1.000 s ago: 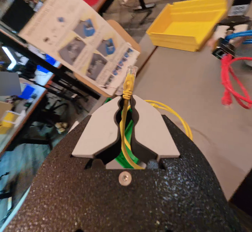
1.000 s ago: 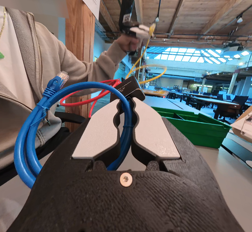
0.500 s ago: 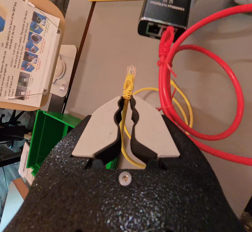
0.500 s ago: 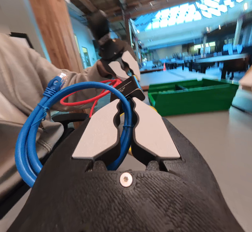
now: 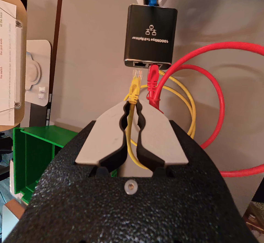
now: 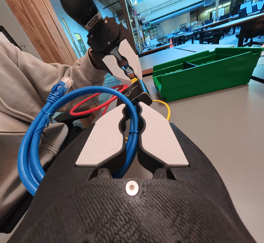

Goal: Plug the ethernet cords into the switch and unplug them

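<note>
Left gripper (image 5: 132, 103) clamping the yellow cord (image 5: 134, 89), clear plug just below the black switch (image 5: 150, 37). Right gripper (image 6: 132, 107) pinching the blue cord (image 6: 80, 93) behind the switch.

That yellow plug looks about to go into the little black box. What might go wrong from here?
1. The yellow plug sits a little left of the empty socket, so it may catch the rim rather than slide in.
2. The left gripper pinches the thin cord behind the plug, so a push may bend it.
3. The black box seems held only through the blue cord in the right gripper, so it may swing away.
</note>
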